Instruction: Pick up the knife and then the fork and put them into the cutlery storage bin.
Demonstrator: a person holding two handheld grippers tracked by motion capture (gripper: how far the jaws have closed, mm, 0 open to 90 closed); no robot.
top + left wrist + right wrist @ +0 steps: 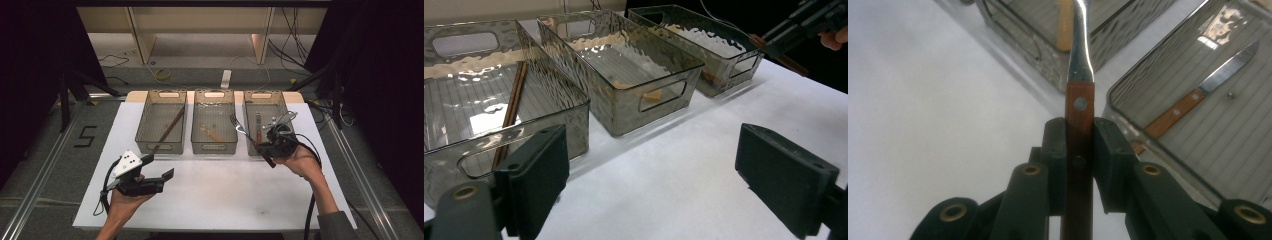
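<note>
Your left gripper [159, 167] idle and gaping; your right gripper [1079, 145] clamped on a fork [246, 134].

Item held: wood-handled fork, jaws pinching its handle [1079, 130], tines raised over the gap between middle bin [214, 122] and right bin [264, 120]. Right gripper view adds a knife [1198, 97] lying in the right bin; the high view shows it faintly. Left bin [499, 100] holds what look like chopsticks [511, 112]. Surface: white board [215, 190] on a table; cables on the floor beyond.

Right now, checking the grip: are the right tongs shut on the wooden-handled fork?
Shut: right tongs clamp wooden-handled fork.
</note>
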